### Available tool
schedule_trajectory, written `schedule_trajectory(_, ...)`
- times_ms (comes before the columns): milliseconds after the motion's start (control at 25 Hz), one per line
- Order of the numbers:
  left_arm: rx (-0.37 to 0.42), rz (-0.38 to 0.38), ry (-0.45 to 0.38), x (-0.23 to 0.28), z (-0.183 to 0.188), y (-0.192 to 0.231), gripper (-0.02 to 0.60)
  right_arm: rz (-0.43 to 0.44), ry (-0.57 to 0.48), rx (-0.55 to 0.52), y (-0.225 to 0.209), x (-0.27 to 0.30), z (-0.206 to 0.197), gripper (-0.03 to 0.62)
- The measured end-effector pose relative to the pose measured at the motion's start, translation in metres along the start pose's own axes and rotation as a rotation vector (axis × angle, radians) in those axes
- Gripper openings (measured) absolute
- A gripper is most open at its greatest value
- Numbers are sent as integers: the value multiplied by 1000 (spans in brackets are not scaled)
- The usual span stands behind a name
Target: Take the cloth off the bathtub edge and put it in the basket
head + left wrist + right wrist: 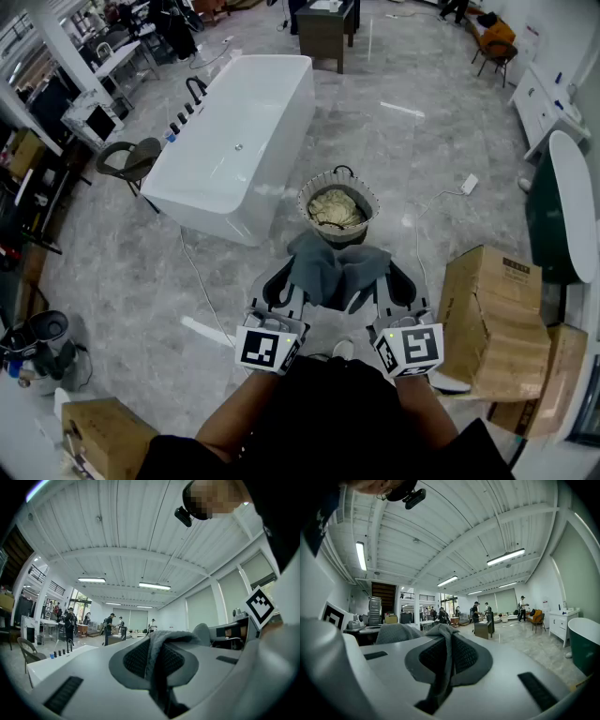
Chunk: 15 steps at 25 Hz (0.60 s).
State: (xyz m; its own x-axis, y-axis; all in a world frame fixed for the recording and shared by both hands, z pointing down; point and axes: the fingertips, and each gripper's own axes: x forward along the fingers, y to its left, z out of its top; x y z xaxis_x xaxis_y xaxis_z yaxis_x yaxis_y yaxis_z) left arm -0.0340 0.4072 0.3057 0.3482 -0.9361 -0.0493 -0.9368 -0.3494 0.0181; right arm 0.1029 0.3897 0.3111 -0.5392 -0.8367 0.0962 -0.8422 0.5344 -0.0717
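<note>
A grey cloth (333,267) hangs stretched between my two grippers, just in front of the basket and a little above the floor. My left gripper (281,286) is shut on the cloth's left part, and my right gripper (392,284) is shut on its right part. In the left gripper view the grey cloth (157,653) is pinched between the jaws; the right gripper view shows the same grey cloth (446,653). The round wire basket (368,202) stands on the floor beyond the cloth, with a beige cloth (336,208) inside. Beyond it to the left is the white bathtub (234,141).
Cardboard boxes (492,319) are stacked at my right, and another box (103,441) sits at the lower left. A dark green tub (553,216) is at the far right, and a chair (131,159) stands left of the bathtub. A white cable (192,272) crosses the floor.
</note>
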Motion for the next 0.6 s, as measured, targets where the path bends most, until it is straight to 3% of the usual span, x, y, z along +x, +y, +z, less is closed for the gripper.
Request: schedule_trajectory(600, 7, -8, 18, -1, 1, -34, 38, 50, -12, 68, -21, -27, -5, 35)
